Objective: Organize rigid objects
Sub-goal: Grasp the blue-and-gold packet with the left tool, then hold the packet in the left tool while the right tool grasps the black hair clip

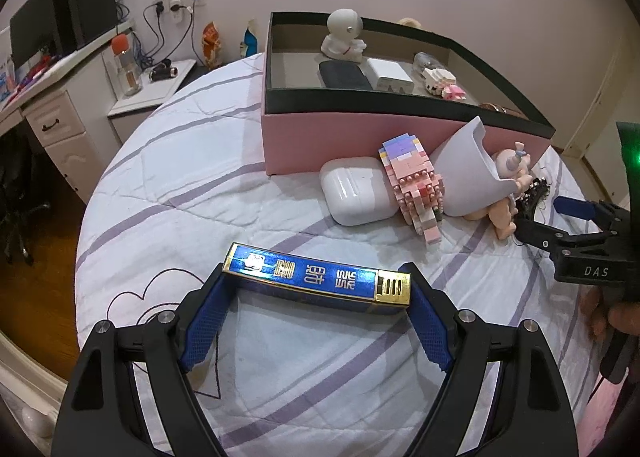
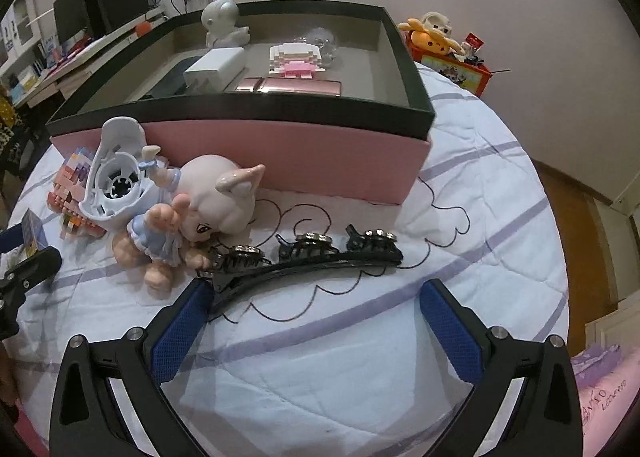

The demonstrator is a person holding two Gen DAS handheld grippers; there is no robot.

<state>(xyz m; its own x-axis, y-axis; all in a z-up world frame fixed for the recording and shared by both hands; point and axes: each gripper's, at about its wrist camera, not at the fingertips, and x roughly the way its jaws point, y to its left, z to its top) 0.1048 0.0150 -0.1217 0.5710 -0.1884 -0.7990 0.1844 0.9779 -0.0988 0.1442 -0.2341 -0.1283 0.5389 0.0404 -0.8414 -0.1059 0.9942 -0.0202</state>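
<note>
Blue-and-gold pack (image 1: 320,281) lies crosswise at 12 o'clock between the left claw's (image 1: 318,299) pads, ends touching both, apparently gripped; right view: black hair clip (image 2: 308,261) lies crosswise at 12 o'clock from the right claw (image 2: 316,309), spread wide, empty, left pad (image 2: 184,321) touching one end.

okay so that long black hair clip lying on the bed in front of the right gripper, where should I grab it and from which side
Grip the black hair clip across its thin curved bar, mid-length, coming down from above. It lies flat on the quilt, so the narrow width suits the right gripper; its open jaws now span the length, so turning them crosswise would probably help.
</note>
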